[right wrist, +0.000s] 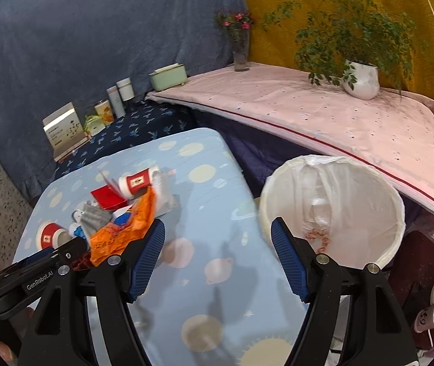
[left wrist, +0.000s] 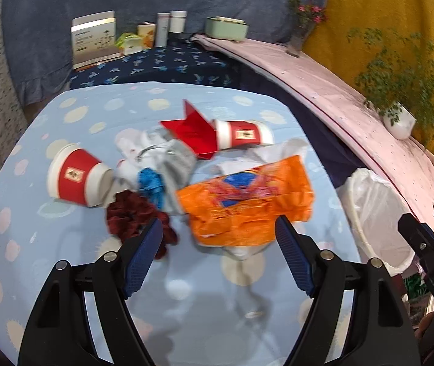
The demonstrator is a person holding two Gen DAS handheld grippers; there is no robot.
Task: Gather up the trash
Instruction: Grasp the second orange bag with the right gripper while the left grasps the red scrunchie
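A heap of trash lies on the light blue planet-print table [left wrist: 64, 244]: an orange plastic bag [left wrist: 247, 204], two red-and-white paper cups [left wrist: 76, 177] [left wrist: 244, 134], a red box [left wrist: 192, 131], a dark red scrunchie [left wrist: 134, 216], a blue wrapper [left wrist: 151, 184] and white and grey scraps. My left gripper [left wrist: 218, 231] is open and empty, just short of the orange bag. My right gripper [right wrist: 217, 235] is open and empty, between the heap [right wrist: 119, 228] and the white-lined bin [right wrist: 332, 210], which holds a pinkish item.
The bin [left wrist: 375, 216] stands off the table's right edge. Behind lie a dark blue patterned surface [left wrist: 162, 64] with boxes and cans, and a pink-covered ledge [right wrist: 323, 116] with a potted plant [right wrist: 360, 79] and a flower vase [right wrist: 241, 52].
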